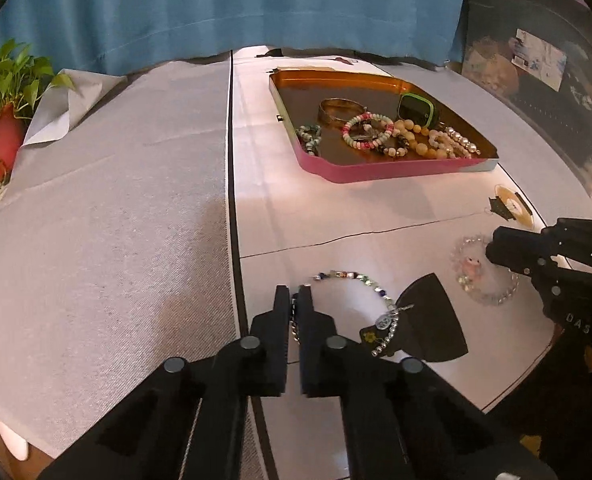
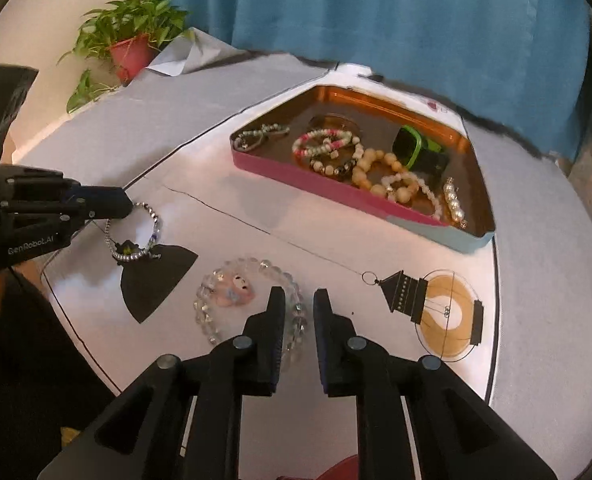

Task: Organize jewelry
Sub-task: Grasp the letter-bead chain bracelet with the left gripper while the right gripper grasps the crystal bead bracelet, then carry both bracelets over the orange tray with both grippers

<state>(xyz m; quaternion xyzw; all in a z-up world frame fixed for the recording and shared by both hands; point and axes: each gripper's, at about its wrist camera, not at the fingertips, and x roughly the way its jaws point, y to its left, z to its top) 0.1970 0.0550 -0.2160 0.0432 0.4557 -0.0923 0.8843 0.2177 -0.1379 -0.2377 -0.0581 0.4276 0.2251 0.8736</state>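
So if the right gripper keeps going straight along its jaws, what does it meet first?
Probably the clear crystal bead bracelet: the right gripper is open and its left jaw already overlaps the beads. Otherwise bare tabletop; depth is unclear.

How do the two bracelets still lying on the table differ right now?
The multicolored chain bracelet is thin, with small mixed-color beads and dangling charms; the clear bead bracelet is chunky, with a pink charm inside its ring. The chain bracelet is pinched in the shut left claw; the clear one is not gripped, and the right claw stands slightly parted over its rim. Both lie outside the tray.
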